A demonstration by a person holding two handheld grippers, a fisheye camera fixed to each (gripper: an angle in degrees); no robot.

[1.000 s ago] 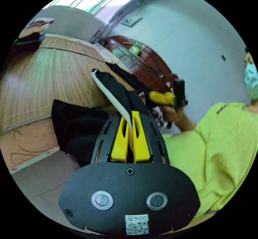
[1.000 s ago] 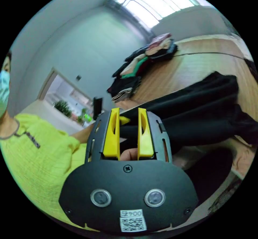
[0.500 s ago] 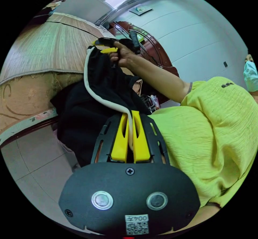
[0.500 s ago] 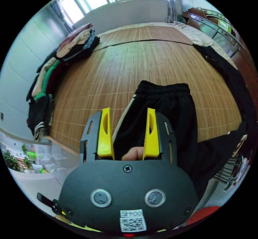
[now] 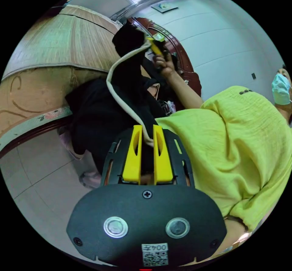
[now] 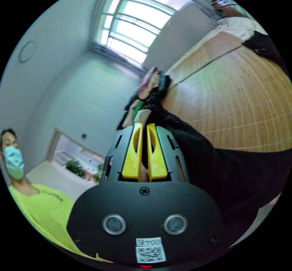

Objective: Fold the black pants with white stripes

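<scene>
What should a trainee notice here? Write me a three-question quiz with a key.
1. True or false: the right hand-held gripper is open and empty.
2. The stripe along the black pants is: A white, B red, C green.
3. What lies at the far end of the woven mat, near the window?

Key: 1 false, it is shut on the black pants. 2 A. 3 a stack of clothes.

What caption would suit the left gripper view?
Left gripper clamps the white stripe of black pants hanging off a bed.
</scene>
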